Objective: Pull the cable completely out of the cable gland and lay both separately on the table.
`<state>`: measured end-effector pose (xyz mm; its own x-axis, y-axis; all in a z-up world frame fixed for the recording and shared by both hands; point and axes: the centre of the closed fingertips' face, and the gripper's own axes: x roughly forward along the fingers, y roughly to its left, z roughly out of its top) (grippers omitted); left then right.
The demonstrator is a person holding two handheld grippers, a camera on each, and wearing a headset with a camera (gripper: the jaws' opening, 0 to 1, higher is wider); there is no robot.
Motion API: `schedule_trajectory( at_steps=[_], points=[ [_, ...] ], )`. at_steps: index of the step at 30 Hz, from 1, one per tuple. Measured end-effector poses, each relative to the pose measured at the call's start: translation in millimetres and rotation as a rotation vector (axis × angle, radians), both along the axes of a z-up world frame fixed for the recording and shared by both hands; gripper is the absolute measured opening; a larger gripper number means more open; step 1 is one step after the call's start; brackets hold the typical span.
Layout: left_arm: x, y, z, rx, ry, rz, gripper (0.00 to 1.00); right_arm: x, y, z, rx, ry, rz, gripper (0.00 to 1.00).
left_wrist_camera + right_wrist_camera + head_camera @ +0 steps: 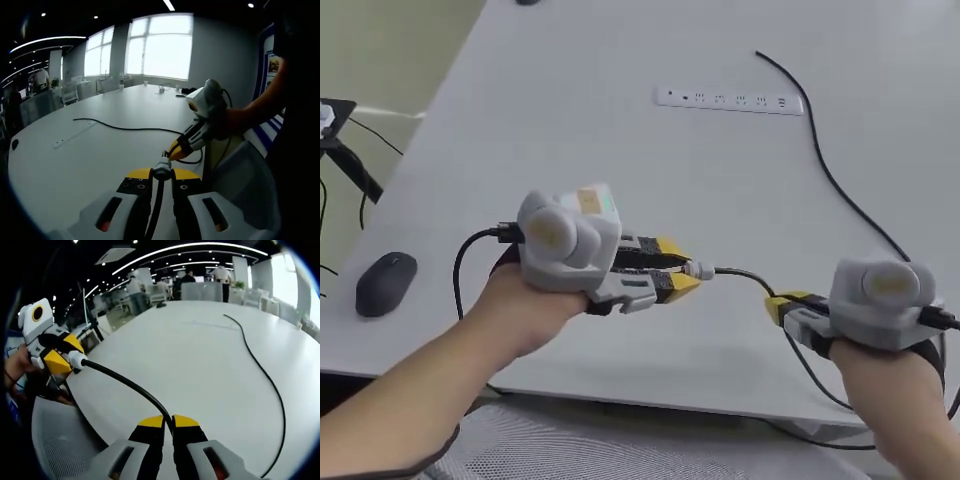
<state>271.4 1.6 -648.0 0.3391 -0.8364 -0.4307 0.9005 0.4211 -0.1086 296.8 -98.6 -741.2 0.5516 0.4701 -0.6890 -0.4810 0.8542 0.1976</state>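
Head view | left claw (682,272) clamped on cable gland (698,268) | right claw (776,303) clamped on cable (742,274) between them

Grey bench (620,180) with a white power strip (730,100) lying flat on it; a black cord (830,170) snakes past the strip's right end, and a dark mouse (386,283) sits well to its left.

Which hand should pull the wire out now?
Right, probably. The right hand-held gripper is shut on the cable, clear of the cable gland, which the left hand-held gripper clamps.
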Motion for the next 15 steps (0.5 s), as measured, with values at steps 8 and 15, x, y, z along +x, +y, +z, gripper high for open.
schedule_trajectory(
  at_steps=[8, 15],
  points=[
    [0.8, -1.3, 0.3, 0.001, -0.005, -0.005, 0.15, -1.8, 1.7, -4.4, 0.059, 0.051, -0.042, 0.00],
    [4.5, 2.2, 0.3, 0.001, -0.005, 0.007, 0.15, -3.3, 1.8, 3.4, 0.034, 0.001, 0.003, 0.01]
  ],
)
